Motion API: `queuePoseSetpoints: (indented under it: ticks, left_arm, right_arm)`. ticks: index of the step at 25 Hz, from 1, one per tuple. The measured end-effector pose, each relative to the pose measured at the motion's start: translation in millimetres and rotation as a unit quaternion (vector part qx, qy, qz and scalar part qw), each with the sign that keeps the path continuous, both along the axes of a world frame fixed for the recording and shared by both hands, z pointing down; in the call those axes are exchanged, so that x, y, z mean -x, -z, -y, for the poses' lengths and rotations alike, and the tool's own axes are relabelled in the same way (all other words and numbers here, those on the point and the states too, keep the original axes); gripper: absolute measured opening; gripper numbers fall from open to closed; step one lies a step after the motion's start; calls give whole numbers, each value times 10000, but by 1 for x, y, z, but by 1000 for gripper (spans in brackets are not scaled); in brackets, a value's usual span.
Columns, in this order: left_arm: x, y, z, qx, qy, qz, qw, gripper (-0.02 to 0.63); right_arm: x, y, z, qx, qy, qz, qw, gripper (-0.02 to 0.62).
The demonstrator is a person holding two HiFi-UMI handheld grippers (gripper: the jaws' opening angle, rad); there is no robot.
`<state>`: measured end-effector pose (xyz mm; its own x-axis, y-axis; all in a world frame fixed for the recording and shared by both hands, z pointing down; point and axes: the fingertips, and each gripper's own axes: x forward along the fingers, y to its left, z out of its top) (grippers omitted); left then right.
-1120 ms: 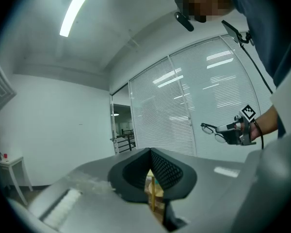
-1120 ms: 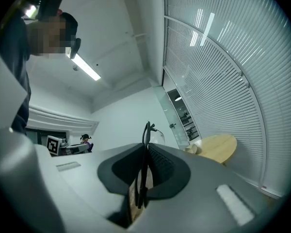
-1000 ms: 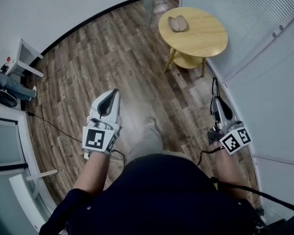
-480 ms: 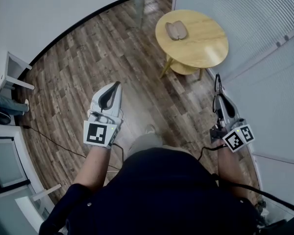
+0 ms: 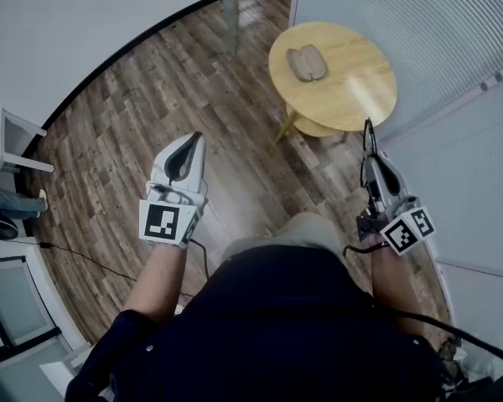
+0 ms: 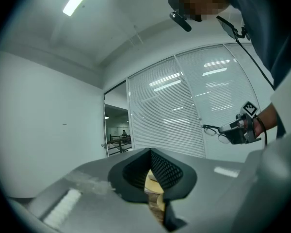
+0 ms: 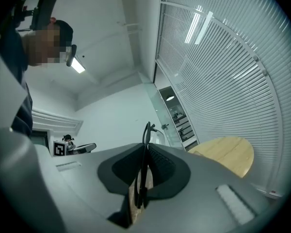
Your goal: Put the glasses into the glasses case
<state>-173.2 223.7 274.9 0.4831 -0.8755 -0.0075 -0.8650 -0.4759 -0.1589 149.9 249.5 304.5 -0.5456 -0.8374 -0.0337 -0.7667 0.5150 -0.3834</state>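
Note:
An open brown glasses case (image 5: 306, 63) lies on the round wooden table (image 5: 352, 90) at the top of the head view, well ahead of both grippers. My right gripper (image 5: 370, 159) is shut on the black-framed glasses (image 5: 368, 134), which stick up past its tips. In the right gripper view the thin frame (image 7: 145, 152) stands between the jaws, with the table (image 7: 228, 152) beyond on the right. The left gripper view shows the glasses (image 6: 216, 131) held out by the other gripper. My left gripper (image 5: 197, 138) hangs over the wooden floor, shut and holding nothing.
A glass wall with white blinds (image 5: 436, 32) runs along the right, close to the table. A curved white wall (image 5: 59, 32) bounds the floor at the left. A white frame (image 5: 12, 145) and a floor cable (image 5: 67, 254) are at the left edge.
The person has stepped forward, a knee now showing between the grippers. The table and case sit slightly more to the right. Both grippers keep their hold and pose.

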Motion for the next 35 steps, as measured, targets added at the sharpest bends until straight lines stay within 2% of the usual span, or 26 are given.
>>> queuePoseSetpoints:
  ticks: [5,9,15,20,23,29,35]
  left_arm:
    - [11,-13,19,107,63,26,9999,2]
    - [11,-10,42,115,78,-110,9998,2]
    - [22,-16,91,170,236,-53,9996,2]
    - [28,-20,149,329,383,49,9987,2]
    - [22,-10,191,214,343,31,9992,2]
    - [1,13,277,237,418,-95,9988,2]
    - [-15,5,356,329,456,109,9984,2]
  right_arm:
    - [9,-2,30,37,54,-53,10000,34]
    - [18,-9,66,133,188,-104,9997,34]
    - [32,-23,129,264,374,-74,9989,34]
    - [33,-29,192,373,440,-100,9983,34]
    - [28,-30,236,450,436,-70,9980,34]
    - [20,-26,322,566,665,-184,9960,34]
    - [14,-31,386,590,792,-118,9950,34]
